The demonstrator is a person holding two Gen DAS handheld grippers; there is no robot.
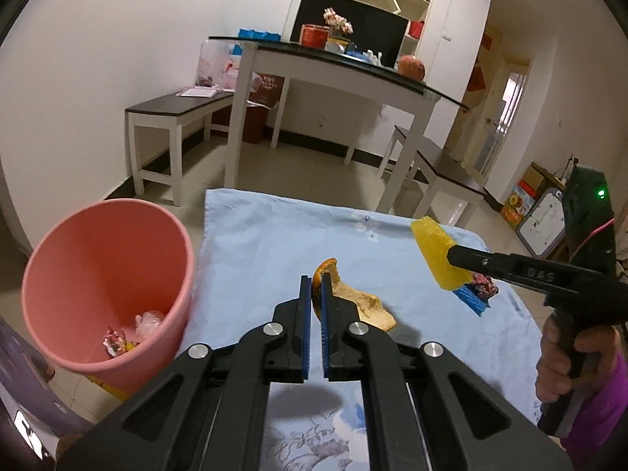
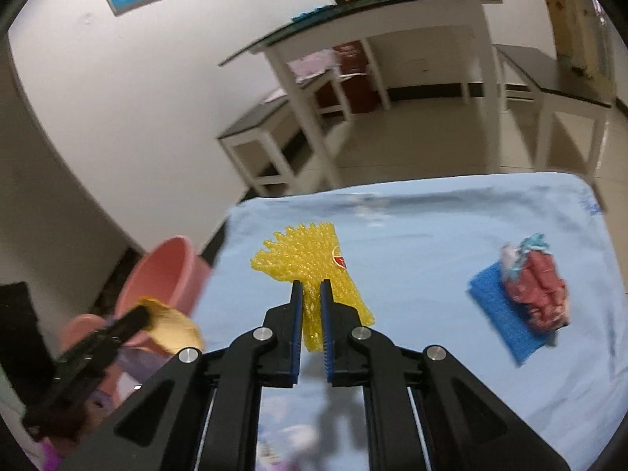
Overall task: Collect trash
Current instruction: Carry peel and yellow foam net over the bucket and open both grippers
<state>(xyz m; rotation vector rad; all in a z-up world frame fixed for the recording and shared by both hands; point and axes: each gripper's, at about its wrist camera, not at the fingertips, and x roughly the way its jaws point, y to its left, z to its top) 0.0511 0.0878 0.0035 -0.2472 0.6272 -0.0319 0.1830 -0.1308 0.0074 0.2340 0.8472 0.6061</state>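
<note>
My left gripper (image 1: 315, 279) is shut on an orange fruit peel (image 1: 363, 302) and holds it above the light blue cloth (image 1: 255, 243). My right gripper (image 2: 312, 284) is shut on a yellow foam fruit net (image 2: 310, 261), also lifted above the cloth; it shows in the left wrist view (image 1: 435, 253) at the right. The pink trash bin (image 1: 106, 274) stands left of the table with some wrappers inside. A blue sponge (image 2: 506, 322) with a crumpled red wrapper (image 2: 539, 294) on it lies on the cloth at the right.
A glass-topped white table (image 1: 337, 74) with benches (image 1: 172, 114) stands behind the cloth-covered table. Boxes (image 1: 526, 196) sit on the floor at the far right. The bin also shows in the right wrist view (image 2: 157, 274) at lower left.
</note>
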